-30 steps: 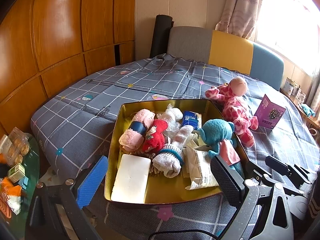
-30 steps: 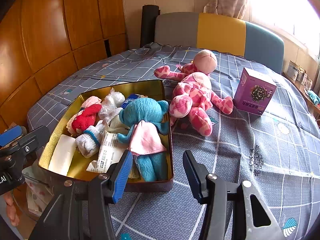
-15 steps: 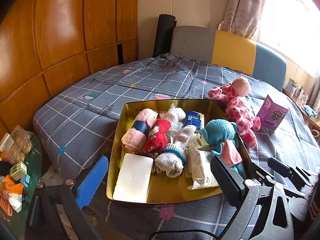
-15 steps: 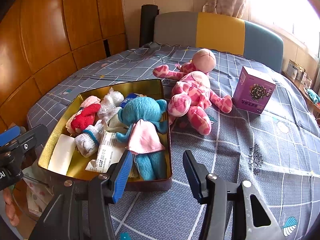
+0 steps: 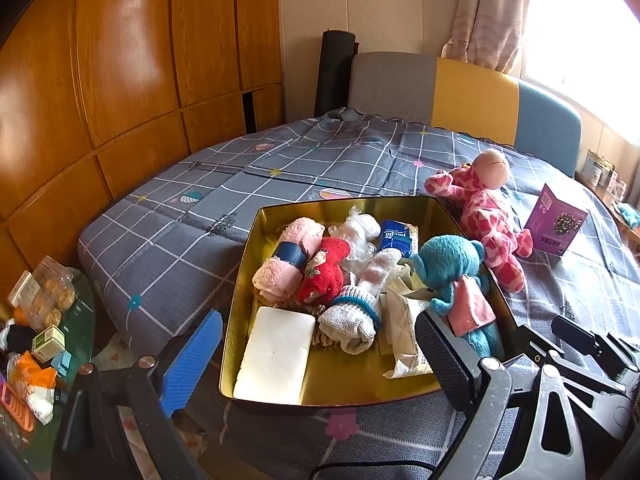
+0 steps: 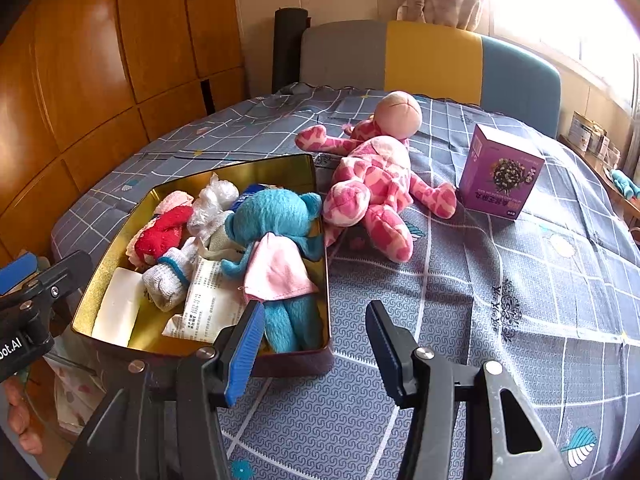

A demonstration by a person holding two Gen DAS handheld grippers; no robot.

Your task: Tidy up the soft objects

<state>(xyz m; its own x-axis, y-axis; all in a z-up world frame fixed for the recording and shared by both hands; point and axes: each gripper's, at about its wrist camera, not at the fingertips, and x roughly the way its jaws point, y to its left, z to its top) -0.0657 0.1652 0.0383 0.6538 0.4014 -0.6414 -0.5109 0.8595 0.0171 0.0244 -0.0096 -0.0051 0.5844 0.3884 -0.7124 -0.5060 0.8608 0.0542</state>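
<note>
Both grippers look alike beside the gold tin [image 6: 320, 264] — black frames, silver screws, one blue ribbed pad [image 6: 245, 354], one black pad [image 6: 386, 346]; white lettering marks the left gripper [image 6: 24, 280].

1. Gold tin [image 5: 244, 280]: open on the bed, filled with soft items.
2. Blue teddy [image 6: 276, 216], pink cloth across its body: lying along tin's right side.
3. Pink towel roll [image 5: 288, 260], red plush [image 5: 326, 272], white knit sock [image 5: 354, 318], white pad [image 5: 276, 356]: inside tin.
4. Pink spotted plush [image 6: 376, 184]: sprawled just right of tin.
</note>
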